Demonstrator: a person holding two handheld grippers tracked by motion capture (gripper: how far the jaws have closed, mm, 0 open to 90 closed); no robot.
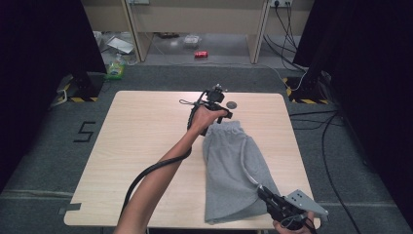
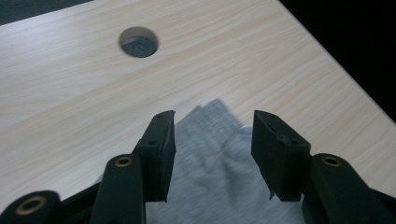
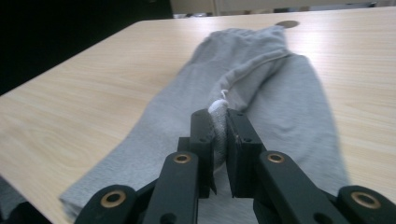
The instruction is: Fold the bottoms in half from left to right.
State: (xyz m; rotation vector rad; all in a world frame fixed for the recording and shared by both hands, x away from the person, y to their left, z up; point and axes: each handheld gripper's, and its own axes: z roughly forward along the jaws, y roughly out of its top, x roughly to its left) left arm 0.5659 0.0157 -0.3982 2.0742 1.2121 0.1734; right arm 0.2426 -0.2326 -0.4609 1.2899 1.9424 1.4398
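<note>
Two grippers: left gripper [image 2: 214, 154] fingers spread over shorts [image 1: 234, 170], right gripper [image 3: 219, 149] pinching their near edge.

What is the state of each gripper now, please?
Left gripper: open, above the waistband end of the grey shorts, not pressing them.
Right gripper: closed on a fold of the shorts' cloth.

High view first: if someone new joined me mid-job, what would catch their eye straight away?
The grey fabric shorts lying folded lengthwise down the middle of the pale wooden table stand out first. At their near end the right hand-held gripper is shut on a pinch of grey cloth beside the white drawstring. At the far end the left hand-held gripper hangs open over the waistband, near the round hole in the tabletop.
</note>
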